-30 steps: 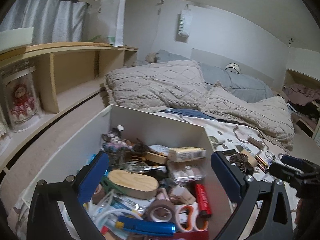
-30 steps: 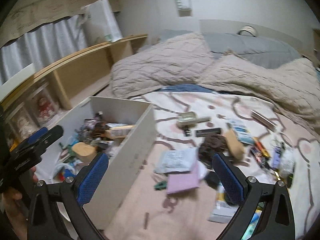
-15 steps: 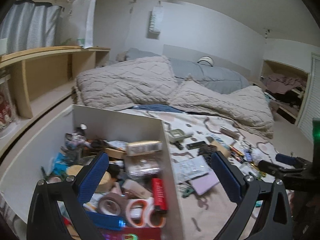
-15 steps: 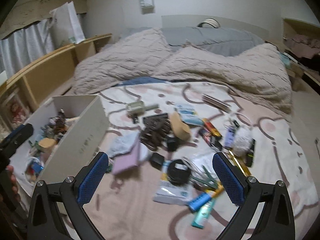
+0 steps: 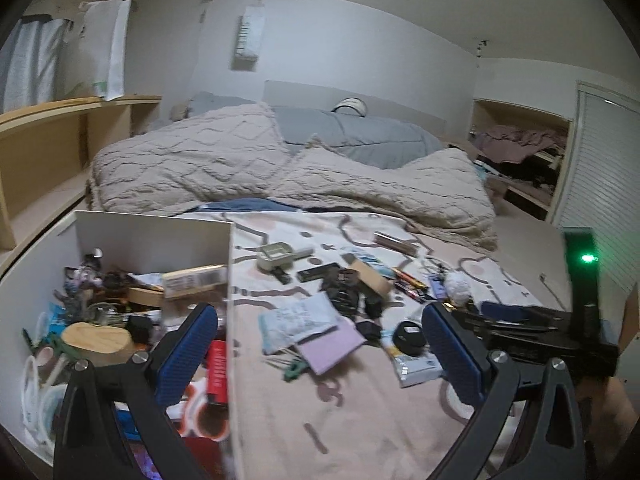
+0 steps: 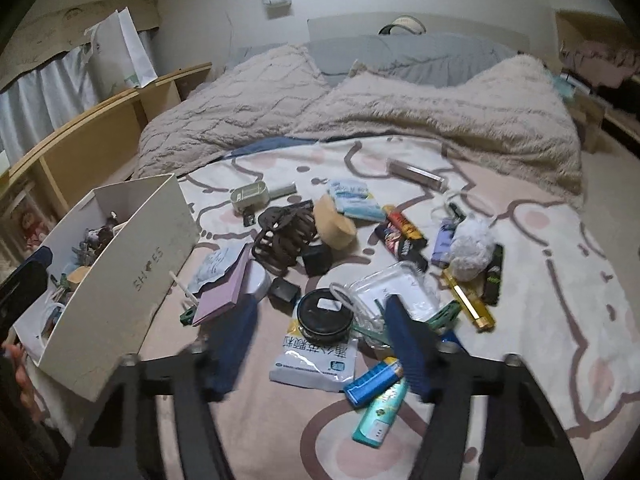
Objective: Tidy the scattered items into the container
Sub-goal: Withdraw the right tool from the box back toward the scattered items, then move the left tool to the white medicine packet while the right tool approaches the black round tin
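Note:
A white cardboard box [image 6: 132, 264] stands at the bed's left edge, full of small items; it also shows in the left wrist view [image 5: 160, 236]. Scattered items lie on the pink patterned sheet: a black round tin [image 6: 325, 316] on a white packet [image 6: 316, 360], a purple pad [image 6: 224, 288], a brown hair claw [image 6: 284, 236], a blue lighter [image 6: 372, 380]. My right gripper [image 6: 320, 344] is open and empty, low over the tin and packet, its fingers blurred. My left gripper [image 5: 320, 352] is open and empty, straddling the box's right wall.
Rumpled beige blankets [image 6: 360, 112] and a grey duvet [image 6: 400, 56] fill the far half of the bed. Wooden shelves [image 5: 60, 140] run along the left wall. More clutter, such as a white pompom [image 6: 472, 248] and gold tube [image 6: 468, 300], lies to the right.
Both grippers have swung right, away from the box and towards the scattered pile. The right gripper has dropped closer to the black tin, and its jaws have narrowed.

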